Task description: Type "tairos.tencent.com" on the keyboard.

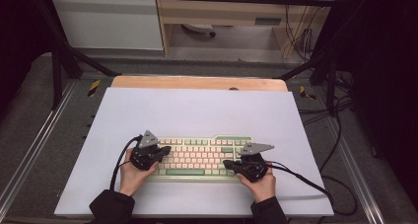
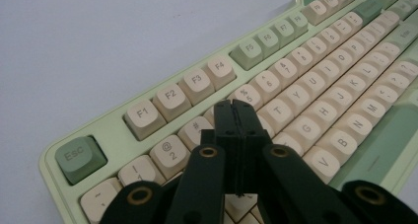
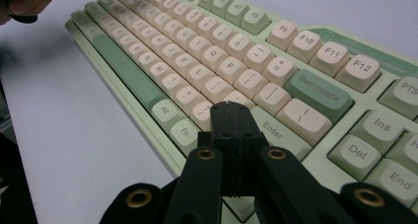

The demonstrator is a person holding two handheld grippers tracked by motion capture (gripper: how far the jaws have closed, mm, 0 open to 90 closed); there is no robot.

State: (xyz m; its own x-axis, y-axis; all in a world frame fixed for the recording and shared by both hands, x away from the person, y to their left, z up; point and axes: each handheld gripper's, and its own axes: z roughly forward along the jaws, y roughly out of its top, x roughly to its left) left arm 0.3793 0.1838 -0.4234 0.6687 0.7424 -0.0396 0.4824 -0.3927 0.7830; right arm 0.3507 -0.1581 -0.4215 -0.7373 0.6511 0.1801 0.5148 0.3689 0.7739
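At the lower middle of the high view lay the pale green keyboard with cream and sage keycaps (image 1: 199, 157), resting on the white table sheet (image 1: 197, 115). We held the left black two-jaw gripper (image 2: 235, 116) over the number row near its left end, jaws pressed together on nothing, and the right black two-jaw gripper (image 3: 231, 116) likewise closed above the keys near Enter. We judged that a closed tip coming down off-centre could strike two keys at once or wedge between caps. Whether either tip touched a key we could not tell; our own jaws hid the caps beneath.
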